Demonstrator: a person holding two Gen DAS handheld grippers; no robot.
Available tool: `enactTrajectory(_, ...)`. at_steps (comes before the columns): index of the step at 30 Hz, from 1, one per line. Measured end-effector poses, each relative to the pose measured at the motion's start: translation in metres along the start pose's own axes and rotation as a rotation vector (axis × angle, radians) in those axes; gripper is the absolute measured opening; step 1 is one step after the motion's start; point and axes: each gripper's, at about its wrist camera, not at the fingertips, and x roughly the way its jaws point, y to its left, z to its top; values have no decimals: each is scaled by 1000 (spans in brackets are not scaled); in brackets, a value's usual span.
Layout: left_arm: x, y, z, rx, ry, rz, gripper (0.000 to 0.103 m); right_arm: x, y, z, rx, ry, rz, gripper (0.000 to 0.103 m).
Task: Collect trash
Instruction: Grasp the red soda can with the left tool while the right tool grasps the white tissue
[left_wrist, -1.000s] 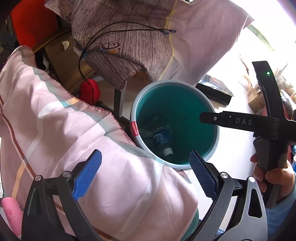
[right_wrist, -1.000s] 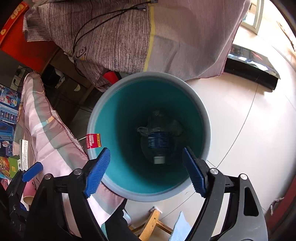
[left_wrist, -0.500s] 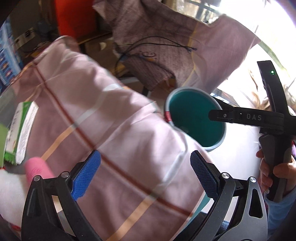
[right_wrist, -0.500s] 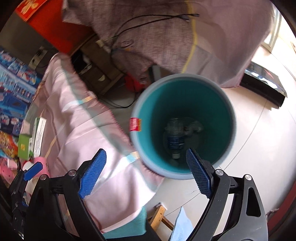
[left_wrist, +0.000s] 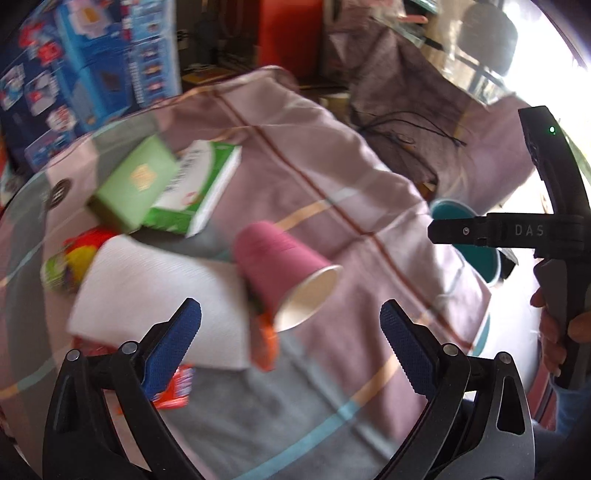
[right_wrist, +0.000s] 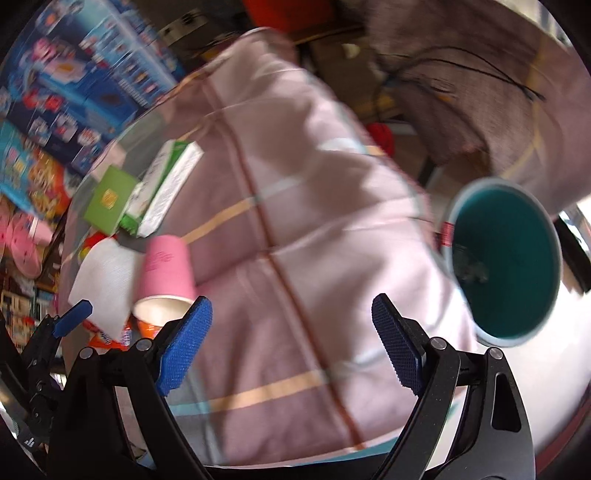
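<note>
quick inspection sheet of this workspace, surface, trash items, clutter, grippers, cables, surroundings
surface: round glass-topped table over a pink plaid cloth
job's things: pink paper cup lying on its side; white napkin beside it; two green boxes; orange and red wrappers near the cup; teal bin on the floor beside the table, trash at its bottom
clutter: nothing seen beyond the trash
grippers: left gripper open, empty; right gripper open, empty
cables: black cable across a grey cloth behind
surroundings: blue toy boxes stacked behind the table; view blurred
</note>
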Motion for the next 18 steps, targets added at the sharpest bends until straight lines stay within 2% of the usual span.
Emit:
enactTrajectory(7, -31, 92, -34, -113, -16, 101, 99, 26, 112, 6, -184, 61, 76, 84)
enactTrajectory(11, -35, 139, -50, -181, -9, 135, 99, 43, 160, 4, -262, 97, 94, 84)
enactTrajectory(18, -17, 195, -71, -280, 41, 145, 99, 84, 206, 6, -324, 172, 114, 84)
